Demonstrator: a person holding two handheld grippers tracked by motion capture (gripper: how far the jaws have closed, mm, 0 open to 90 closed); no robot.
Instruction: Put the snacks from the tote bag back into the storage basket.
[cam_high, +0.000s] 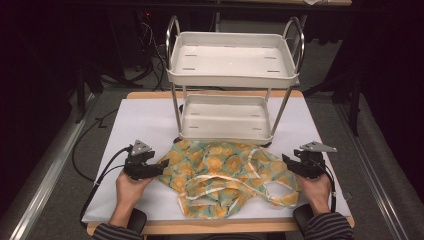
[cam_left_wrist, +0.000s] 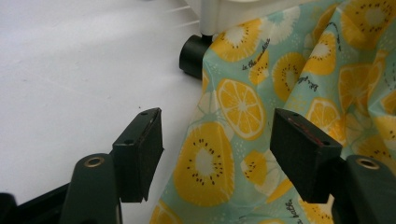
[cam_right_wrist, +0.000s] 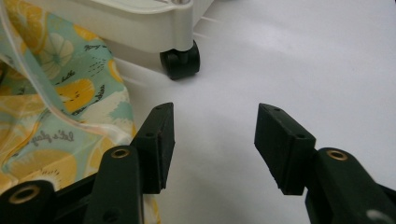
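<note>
High view: white table (cam_high: 135, 125) bearing a two-tier cart (cam_high: 232, 75), a fruit-print cloth (cam_high: 225, 175) crumpled before it, between left gripper (cam_high: 159, 167) and right gripper (cam_high: 287, 161) – both jaws spread, empty. Gripper views add the cart's black casters (cam_left_wrist: 192, 56) – and script lettering on the cloth

Overhead; gripper views close, sharing cloth (cam_left_wrist: 219, 154).
</note>
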